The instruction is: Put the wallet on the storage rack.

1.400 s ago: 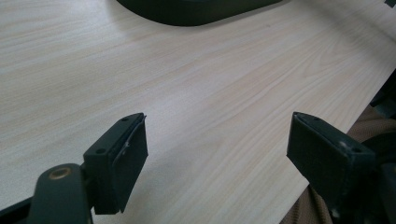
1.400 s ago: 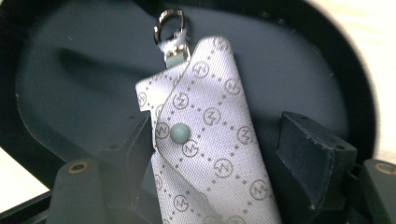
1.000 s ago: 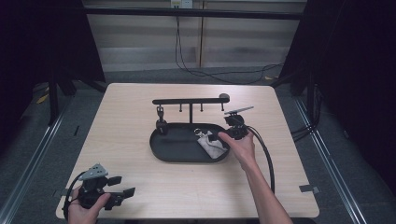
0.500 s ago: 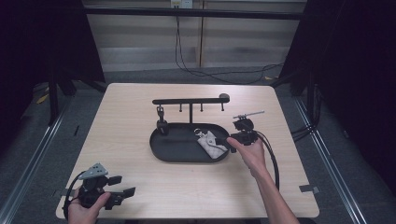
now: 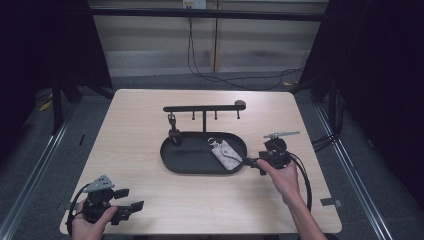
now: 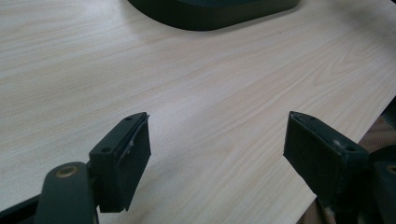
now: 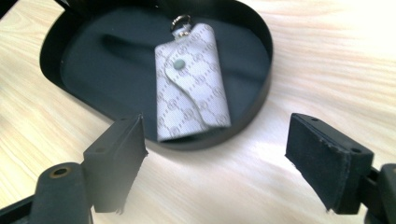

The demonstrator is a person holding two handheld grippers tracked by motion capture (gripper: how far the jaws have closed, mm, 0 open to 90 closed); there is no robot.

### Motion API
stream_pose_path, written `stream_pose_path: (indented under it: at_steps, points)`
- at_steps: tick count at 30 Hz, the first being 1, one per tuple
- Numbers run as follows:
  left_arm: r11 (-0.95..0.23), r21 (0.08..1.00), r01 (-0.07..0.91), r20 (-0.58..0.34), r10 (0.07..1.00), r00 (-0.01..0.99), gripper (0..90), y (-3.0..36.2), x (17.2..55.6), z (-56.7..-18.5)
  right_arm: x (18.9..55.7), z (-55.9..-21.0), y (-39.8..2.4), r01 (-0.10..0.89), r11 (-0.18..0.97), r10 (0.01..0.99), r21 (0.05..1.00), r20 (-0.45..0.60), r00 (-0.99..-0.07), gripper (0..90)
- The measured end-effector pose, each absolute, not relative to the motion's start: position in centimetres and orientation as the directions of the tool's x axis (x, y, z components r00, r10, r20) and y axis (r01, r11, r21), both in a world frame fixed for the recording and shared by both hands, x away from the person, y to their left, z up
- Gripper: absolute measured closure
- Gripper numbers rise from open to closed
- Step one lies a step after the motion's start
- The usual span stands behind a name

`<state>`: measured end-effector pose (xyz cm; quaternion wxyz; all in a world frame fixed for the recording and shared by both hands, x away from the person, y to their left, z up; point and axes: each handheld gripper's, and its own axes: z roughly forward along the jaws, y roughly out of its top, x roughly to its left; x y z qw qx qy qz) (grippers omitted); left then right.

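A pale patterned key pouch (image 5: 226,155) (image 7: 191,79) with a snap and a metal ring lies flat in the right half of a black oval tray (image 5: 185,167) (image 7: 49,56). My right gripper (image 5: 252,165) (image 7: 215,126) hovers just off the tray's right end, pointing at the pouch. It is open; its jaws have just been closing a little, with nothing between them. My left gripper (image 5: 131,198) (image 6: 218,119) rests at the table's front left corner, open over bare wood.
A black rack (image 5: 202,107) with small hooks rises from the tray's back edge. A dark key fob (image 5: 173,131) hangs at its left end. The tray's front rim (image 6: 210,14) lies beyond my left gripper. A cable loops behind the right hand.
My right gripper has drawn back to the right, from over the pouch to just outside the tray. The pouch stays lying in the tray. The left hand has not moved.
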<state>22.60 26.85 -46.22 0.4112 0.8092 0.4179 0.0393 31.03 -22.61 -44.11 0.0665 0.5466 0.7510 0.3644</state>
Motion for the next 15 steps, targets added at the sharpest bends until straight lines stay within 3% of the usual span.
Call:
stream_pose_path:
  at_steps: [15]
  points:
    - [-0.307, 0.696, 0.649, -0.283, 0.713, 0.641, 22.8, 26.8, 22.6, -46.3, 25.8, -45.2, -26.0, 0.745, 0.112, 0.895, 0.658, 0.258, -0.363, 21.5]
